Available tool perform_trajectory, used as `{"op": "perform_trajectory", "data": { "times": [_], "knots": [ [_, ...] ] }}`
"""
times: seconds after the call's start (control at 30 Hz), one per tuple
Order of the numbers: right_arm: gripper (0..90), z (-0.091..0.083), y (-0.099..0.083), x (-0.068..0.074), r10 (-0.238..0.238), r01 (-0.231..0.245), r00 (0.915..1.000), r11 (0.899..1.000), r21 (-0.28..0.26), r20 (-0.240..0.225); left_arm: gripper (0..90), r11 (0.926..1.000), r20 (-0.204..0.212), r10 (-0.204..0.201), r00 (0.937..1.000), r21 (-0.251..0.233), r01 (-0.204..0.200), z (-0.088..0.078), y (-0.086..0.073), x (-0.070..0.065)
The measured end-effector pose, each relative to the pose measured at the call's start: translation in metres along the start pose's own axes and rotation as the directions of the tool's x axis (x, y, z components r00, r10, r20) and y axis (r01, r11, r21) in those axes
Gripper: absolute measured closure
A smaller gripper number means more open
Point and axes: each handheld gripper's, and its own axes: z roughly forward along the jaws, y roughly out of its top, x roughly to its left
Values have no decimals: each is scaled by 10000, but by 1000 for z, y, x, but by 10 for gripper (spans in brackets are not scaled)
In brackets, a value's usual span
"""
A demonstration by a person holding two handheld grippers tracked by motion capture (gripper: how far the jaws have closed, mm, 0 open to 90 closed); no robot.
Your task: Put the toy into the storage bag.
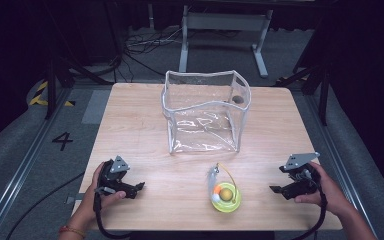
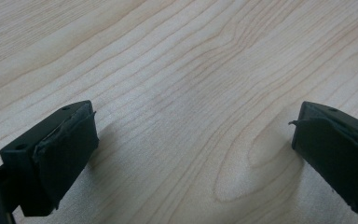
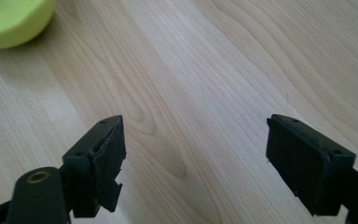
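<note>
Nothing gripped yet. Green toy (image 1: 225,196) lies on worktop (image 1: 135,130), in front of the clear bag (image 1: 206,111), untouched. Left tool (image 1: 139,188) and right tool (image 1: 274,189) held wide, empty. Pickup and bagging judged outstanding.

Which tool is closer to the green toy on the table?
Right. The right tool sits just right of the green toy, jaws open toward it. The left tool rests farther off on its left.
</note>
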Motion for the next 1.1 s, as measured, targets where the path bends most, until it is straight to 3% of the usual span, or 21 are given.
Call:
{"op": "perform_trajectory", "data": {
  "times": [0.3, 0.63, 0.7, 0.83, 1.1],
  "knots": [
    [221, -7, 28, 25, -741, 746, 9956, 9972, 63, -572, 5, 10000, 0, 0, 10000, -2, 0, 0, 0, 0],
    [250, -10, 49, 44, -1326, 1356, 9895, 9894, 523, -566, 5, 10000, 0, -2, 10000, -3, 2, 0, 0, 0],
    [259, -14, 58, 51, -1681, 1716, 9842, 9830, 655, -564, 5, 10000, 2, 1, 10000, 0, -1, 0, 0, 0],
    [258, -18, 66, 54, -1638, 1693, 9830, 9835, 640, -835, 4, 10000, 71, -58, 10000, 40, 58, 0, 0, 0],
    [229, -15, 89, 71, -2133, 2241, 9704, 9701, 936, -1129, 4, 10000, 71, -60, 10000, 38, 60, 0, 0, 0]
  ]
}}
